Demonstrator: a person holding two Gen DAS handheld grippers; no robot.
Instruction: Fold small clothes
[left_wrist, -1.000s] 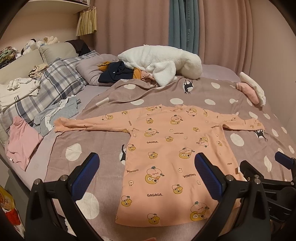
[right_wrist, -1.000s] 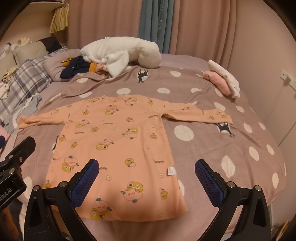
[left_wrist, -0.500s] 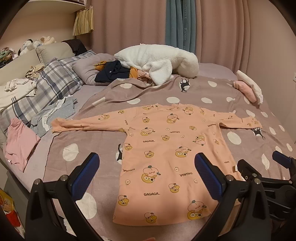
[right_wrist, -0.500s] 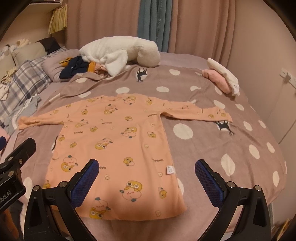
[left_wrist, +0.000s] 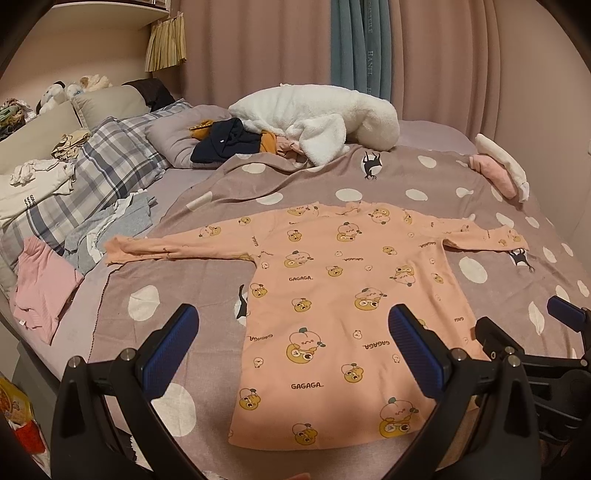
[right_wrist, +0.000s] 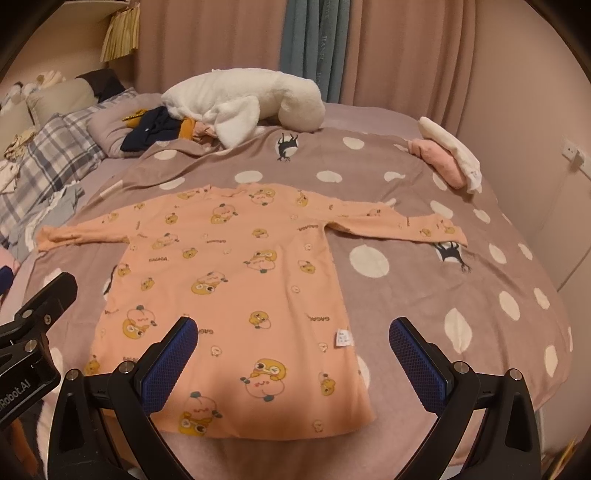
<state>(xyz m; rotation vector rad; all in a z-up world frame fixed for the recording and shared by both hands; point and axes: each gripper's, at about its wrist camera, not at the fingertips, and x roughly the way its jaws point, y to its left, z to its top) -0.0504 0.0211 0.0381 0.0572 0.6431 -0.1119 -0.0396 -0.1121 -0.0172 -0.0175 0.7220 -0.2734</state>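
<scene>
Shirt first: the peach long-sleeved shirt (left_wrist: 351, 295) lies flat on the spotted blanket (left_wrist: 177, 280) that covers the bed, with nothing folded yet. Its bottom hem lies near the bed's near edge, close to you, and its neck points toward the far edge, where the white fluffy blanket (left_wrist: 317, 118) is piled. So the long way of the shirt's body runs straight away from you, and the two sleeves stick out sideways, one toward each side of the bed.

Your left hand-held gripper (left_wrist: 291, 345) is spread wide and holds nothing. It hangs above the hem, over the left part of it. Your right hand-held gripper (right_wrist: 291, 345) is also spread wide and empty, over the right part of the hem near the small white tag (right_wrist: 341, 338). Neither one touches the cloth.

Each sleeve lies well ahead of its own gripper and off to that side. The left sleeve (left_wrist: 166, 251) reaches toward the bed's left edge, so your left hand is the nearer one for it. The right sleeve (right_wrist: 399, 221) reaches toward the right edge, so your right hand is nearer there. A sleeve fold looks like the next job, and you would have to reach forward and outward to get it.
</scene>
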